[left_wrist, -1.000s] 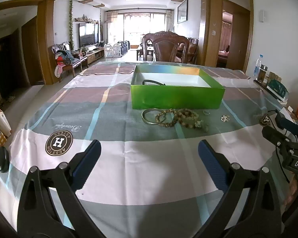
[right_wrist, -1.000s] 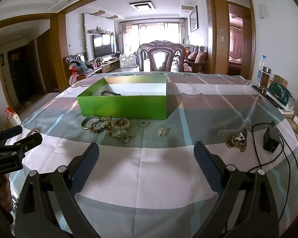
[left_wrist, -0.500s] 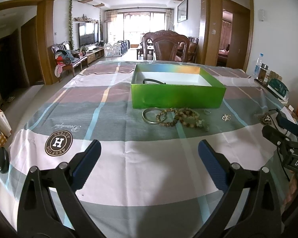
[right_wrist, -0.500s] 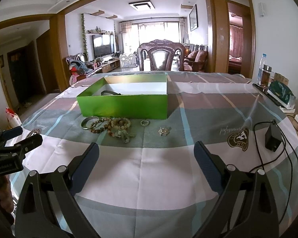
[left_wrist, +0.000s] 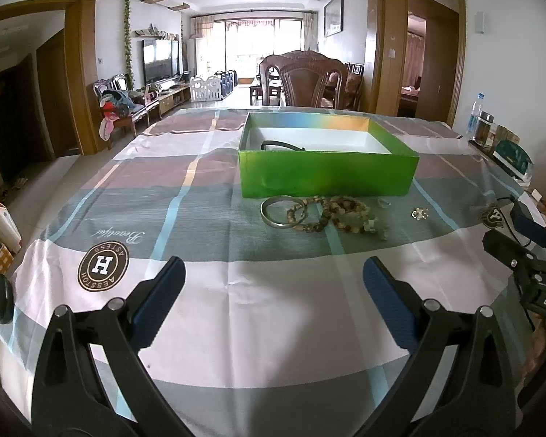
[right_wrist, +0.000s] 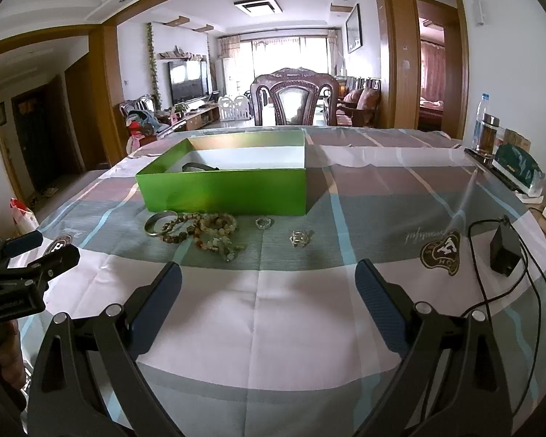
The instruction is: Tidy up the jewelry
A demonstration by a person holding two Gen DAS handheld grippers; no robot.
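Note:
A green box (left_wrist: 327,173) stands open on the table, with a dark bangle (left_wrist: 282,145) inside; it also shows in the right wrist view (right_wrist: 225,191). In front of it lie a silver bangle (left_wrist: 278,212), beaded bracelets (left_wrist: 340,215), a small ring (right_wrist: 264,222) and a silver brooch (right_wrist: 300,237). My left gripper (left_wrist: 273,291) is open and empty, well short of the jewelry. My right gripper (right_wrist: 267,291) is open and empty too, near the front of the table.
A checked tablecloth (left_wrist: 200,200) covers the table. A black adapter with cable (right_wrist: 504,253) lies at the right. Bottles and a green pack (right_wrist: 517,167) stand at the right edge. A wooden chair (right_wrist: 293,100) stands behind the table.
Both grippers have crept slightly forward toward the jewelry; the box and bracelets look a little nearer. Both stay open.

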